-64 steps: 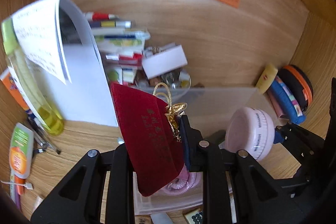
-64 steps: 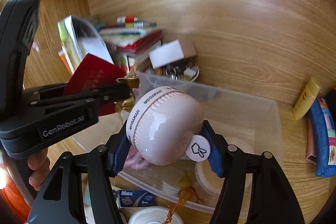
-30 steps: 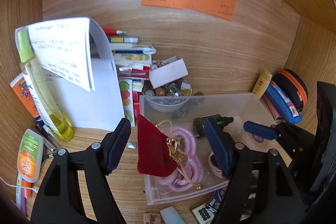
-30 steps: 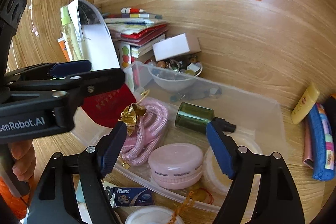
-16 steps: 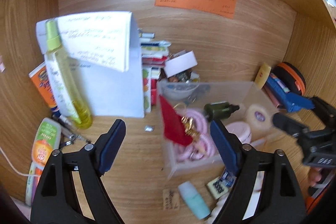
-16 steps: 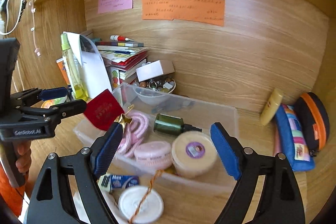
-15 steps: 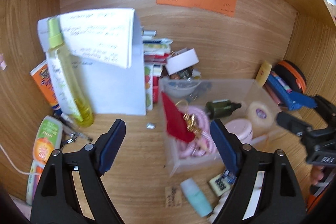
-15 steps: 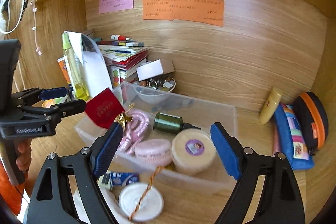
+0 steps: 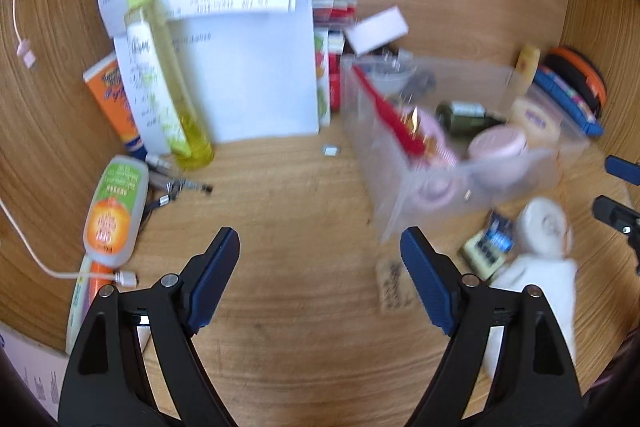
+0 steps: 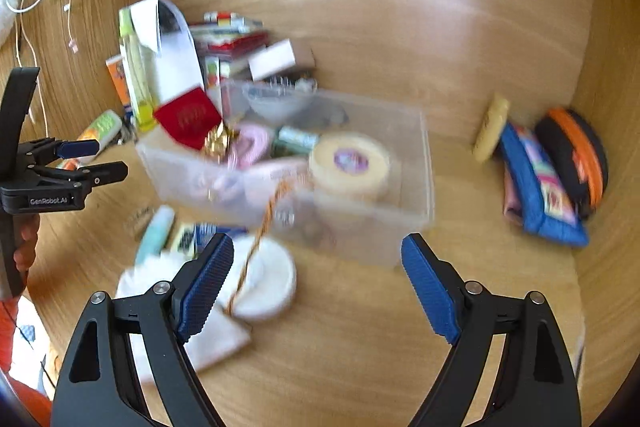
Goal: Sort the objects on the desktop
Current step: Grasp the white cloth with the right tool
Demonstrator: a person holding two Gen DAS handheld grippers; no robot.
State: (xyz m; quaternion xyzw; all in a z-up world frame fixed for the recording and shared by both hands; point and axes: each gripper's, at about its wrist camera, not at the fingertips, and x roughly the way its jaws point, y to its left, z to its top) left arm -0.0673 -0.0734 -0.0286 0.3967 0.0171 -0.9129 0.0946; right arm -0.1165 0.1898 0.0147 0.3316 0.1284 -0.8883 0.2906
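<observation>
A clear plastic bin (image 9: 404, 183) (image 10: 416, 187) stands on the wooden desk. In it lie a red pouch (image 9: 388, 119) (image 10: 188, 117) with a gold tassel, a pink cord, a pink round jar (image 9: 498, 143), a cream round tin (image 10: 348, 163) and a dark green bottle (image 9: 464, 113). My left gripper (image 9: 320, 259) is open and empty, low over bare desk left of the bin; it also shows in the right wrist view (image 10: 94, 159). My right gripper (image 10: 318, 263) is open and empty in front of the bin.
A white round lid (image 10: 264, 277), white cloth (image 9: 536, 291), a small blue box (image 9: 496, 235) and a pale tube (image 10: 154, 231) lie before the bin. A yellow bottle (image 9: 160, 67), tubes and papers stand left. Pencil cases (image 10: 540, 183) lie at right.
Both grippers have pulled back and away from the bin, open and empty. The red pouch and pink jar stay in the bin. The left view has swung left and down.
</observation>
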